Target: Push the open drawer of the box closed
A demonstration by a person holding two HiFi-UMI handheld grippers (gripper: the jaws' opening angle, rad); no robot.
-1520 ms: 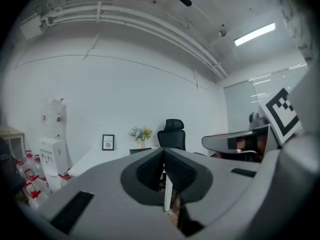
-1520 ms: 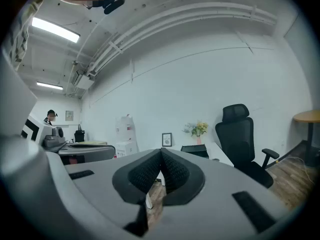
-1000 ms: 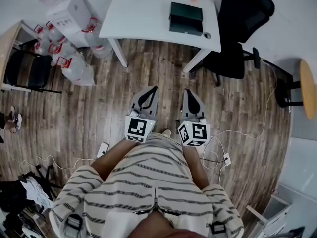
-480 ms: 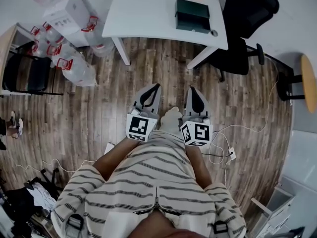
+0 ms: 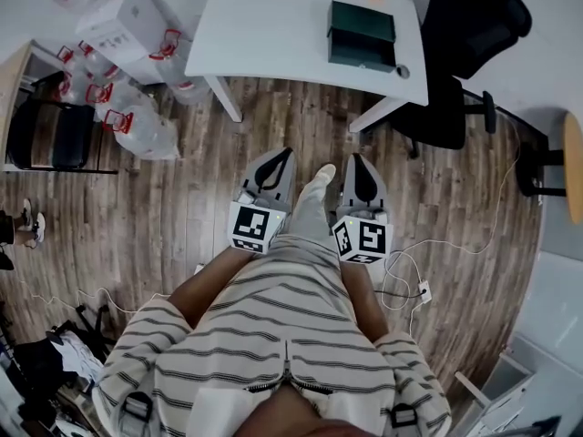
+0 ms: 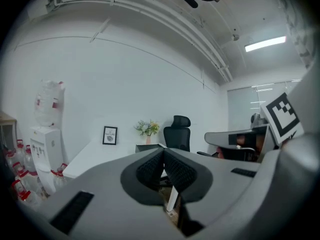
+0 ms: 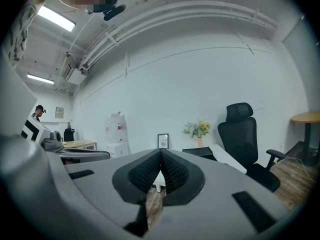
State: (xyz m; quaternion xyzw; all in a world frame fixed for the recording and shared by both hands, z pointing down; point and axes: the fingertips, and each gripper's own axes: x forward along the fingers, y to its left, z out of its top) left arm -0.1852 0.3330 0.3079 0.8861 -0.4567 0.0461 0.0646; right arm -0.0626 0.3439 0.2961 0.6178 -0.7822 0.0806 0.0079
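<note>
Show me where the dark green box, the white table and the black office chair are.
dark green box (image 5: 363, 27): head view, on its top face.
white table (image 5: 264, 35): head view, on the bare tabletop left of the box.
black office chair (image 5: 478, 21): head view, on its backrest.

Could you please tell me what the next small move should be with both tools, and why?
Probably step closer to the white table: the dark green rectangular box on it lies well beyond the left tool and right tool, both shut and empty.
</note>
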